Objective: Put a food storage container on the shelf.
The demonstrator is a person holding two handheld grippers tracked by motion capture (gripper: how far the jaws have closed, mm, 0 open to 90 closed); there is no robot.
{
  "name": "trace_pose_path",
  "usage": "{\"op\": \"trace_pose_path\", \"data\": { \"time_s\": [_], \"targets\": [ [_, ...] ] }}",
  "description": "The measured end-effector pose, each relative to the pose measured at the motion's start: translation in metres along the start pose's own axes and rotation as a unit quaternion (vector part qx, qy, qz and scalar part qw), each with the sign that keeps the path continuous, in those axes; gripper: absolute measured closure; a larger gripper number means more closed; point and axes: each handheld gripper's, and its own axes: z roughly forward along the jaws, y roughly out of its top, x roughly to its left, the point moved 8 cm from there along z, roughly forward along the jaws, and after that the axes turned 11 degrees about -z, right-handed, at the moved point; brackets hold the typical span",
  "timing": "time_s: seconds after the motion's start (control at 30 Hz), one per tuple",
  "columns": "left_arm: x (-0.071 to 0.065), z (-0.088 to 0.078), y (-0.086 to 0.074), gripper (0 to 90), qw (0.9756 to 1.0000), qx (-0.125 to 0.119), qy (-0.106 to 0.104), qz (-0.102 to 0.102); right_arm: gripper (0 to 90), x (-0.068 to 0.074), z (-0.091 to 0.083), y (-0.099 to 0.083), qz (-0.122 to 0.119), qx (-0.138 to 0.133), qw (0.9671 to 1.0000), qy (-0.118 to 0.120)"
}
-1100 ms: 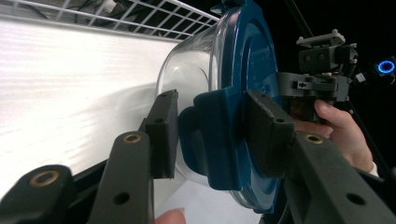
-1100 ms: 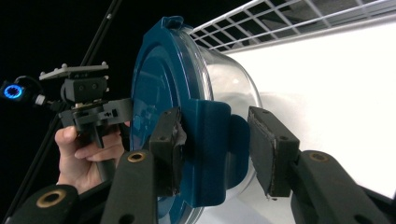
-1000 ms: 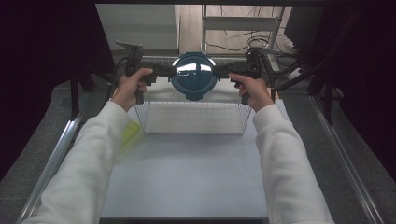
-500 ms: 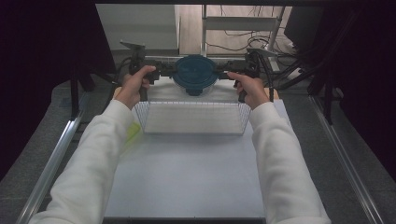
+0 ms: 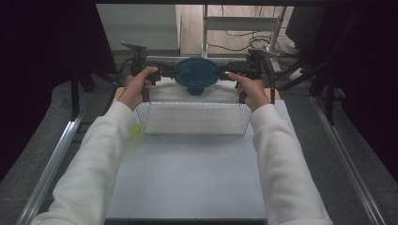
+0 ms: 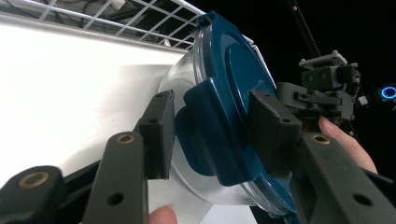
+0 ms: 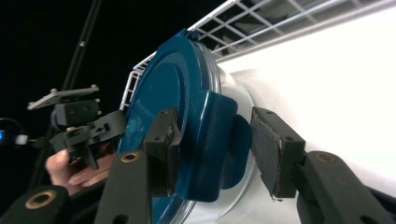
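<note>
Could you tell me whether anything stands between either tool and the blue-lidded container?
Nothing visible does. The left tool and right tool each straddle a side clip of the container, and their jaws have just been opening. The wire basket lies nearer the person, not between them.

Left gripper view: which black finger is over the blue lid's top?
The right-hand finger, nearest the other hand. It lies across the blue lid, on its flat top; the left-hand finger sits beside the clear bowl, under the clip.
</note>
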Motion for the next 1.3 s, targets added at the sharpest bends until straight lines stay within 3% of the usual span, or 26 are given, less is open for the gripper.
{"op": "trace_pose_path", "data": {
  "time_s": [0.1, 0.17, 0.23, 0.27, 0.37, 0.47, 0.6, 0.67, 0.7, 0.73, 0.77, 0.83, 0.9, 0.93, 1.03, 1.1, 1.23, 1.3],
  "targets": [
    [-0.005, -0.005, 0.005, 45.7, 0.9994, -0.032, -0.004, 0.008, 42.5, 0.003, -0.003, 0.005, -0.019, -0.028, 0.9994, -0.013],
    [-0.007, -0.011, 0.006, 41.5, 0.9986, -0.046, 0.009, 0.027, 42.1, 0.004, -0.009, 0.007, -0.033, -0.038, 0.9985, -0.022],
    [-0.009, -0.017, 0.005, 38.4, 0.9977, -0.053, 0.014, 0.041, 40.8, 0.01, -0.014, 0.008, -0.045, -0.047, 0.9978, -0.01],
    [-0.01, -0.021, 0.004, 36.7, 0.9962, -0.06, 0.027, 0.057, 39.7, 0.013, -0.017, 0.007, -0.062, -0.049, 0.9968, -0.016],
    [-0.012, -0.03, -0.005, 34.4, 0.9913, -0.068, 0.056, 0.098, 38.7, 0.02, -0.025, 0.002, -0.111, -0.048, 0.9918, -0.04],
    [-0.022, -0.038, -0.021, 33.0, 0.9865, -0.064, 0.07, 0.134, 38.4, 0.026, -0.035, -0.005, -0.162, -0.055, 0.9839, -0.054],
    [-0.029, -0.049, -0.043, 31.2, 0.9786, -0.057, 0.09, 0.176, 40.7, 0.029, -0.051, -0.025, -0.232, -0.05, 0.9692, -0.064],
    [-0.03, -0.052, -0.06, 30.7, 0.9705, -0.049, 0.111, 0.209, 41.8, 0.027, -0.056, -0.036, -0.25, -0.048, 0.965, -0.063],
    [-0.03, -0.053, -0.066, 30.2, 0.9675, -0.048, 0.115, 0.22, 42.0, 0.026, -0.059, -0.044, -0.255, -0.048, 0.964, -0.059],
    [-0.031, -0.054, -0.075, 30.2, 0.9678, -0.043, 0.107, 0.223, 42.1, 0.024, -0.061, -0.049, -0.258, -0.046, 0.9633, -0.057],
    [-0.031, -0.055, -0.083, 29.9, 0.9695, -0.04, 0.096, 0.222, 42.1, 0.022, -0.063, -0.056, -0.263, -0.044, 0.9621, -0.057],
    [-0.027, -0.058, -0.099, 29.8, 0.9712, -0.039, 0.082, 0.22, 42.1, 0.017, -0.068, -0.071, -0.277, -0.043, 0.9582, -0.058],
    [-0.021, -0.06, -0.11, 29.8, 0.9722, -0.043, 0.077, 0.217, 42.1, 0.012, -0.072, -0.083, -0.285, -0.043, 0.9559, -0.058],
    [-0.016, -0.062, -0.117, 29.8, 0.9708, -0.048, 0.082, 0.22, 42.0, 0.01, -0.073, -0.087, -0.288, -0.044, 0.9548, -0.059],
    [-0.008, -0.065, -0.136, 29.9, 0.9729, -0.052, 0.07, 0.214, 41.3, 0.001, -0.077, -0.107, -0.304, -0.042, 0.95, -0.055],
    [0.0, -0.066, -0.152, 30.0, 0.9708, -0.048, 0.074, 0.223, 40.9, -0.004, -0.08, -0.117, -0.31, -0.039, 0.9485, -0.054],
    [0.012, -0.065, -0.18, 30.6, 0.9696, -0.033, 0.072, 0.232, 40.7, -0.01, -0.087, -0.139, -0.329, -0.028, 0.9417, -0.064],
    [0.021, -0.061, -0.199, 30.7, 0.965, -0.008, 0.082, 0.249, 40.4, -0.012, -0.089, -0.15, -0.337, -0.023, 0.9388, -0.065]
  ]
}}
